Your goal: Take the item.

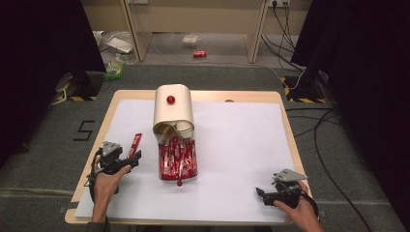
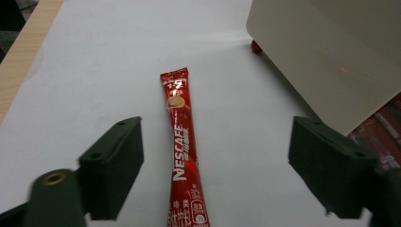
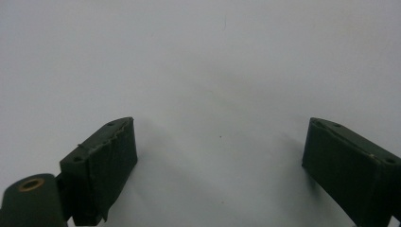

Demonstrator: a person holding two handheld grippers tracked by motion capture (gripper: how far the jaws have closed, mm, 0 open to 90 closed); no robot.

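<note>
A red Nescafe stick sachet [image 1: 135,144] lies flat on the white sheet, left of a cream box [image 1: 172,111] with a red knob [image 1: 170,99]. The box's tray [image 1: 178,159] is pulled out towards me and holds several red sachets. My left gripper [image 1: 135,157] stands open at the sachet's near end. In the left gripper view the sachet [image 2: 182,151] lies between the wide jaws of the left gripper [image 2: 215,165], touching neither pad, with the box [image 2: 326,56] at the upper right. My right gripper [image 1: 261,193] rests open at the front right, and in its own view the right gripper [image 3: 220,161] has bare white sheet between its jaws.
The white sheet [image 1: 232,145] covers most of the wooden table [image 1: 92,159]. Behind the table, a red can [image 1: 199,53] and some litter lie on the floor. Cables [image 1: 319,130] run along the right side.
</note>
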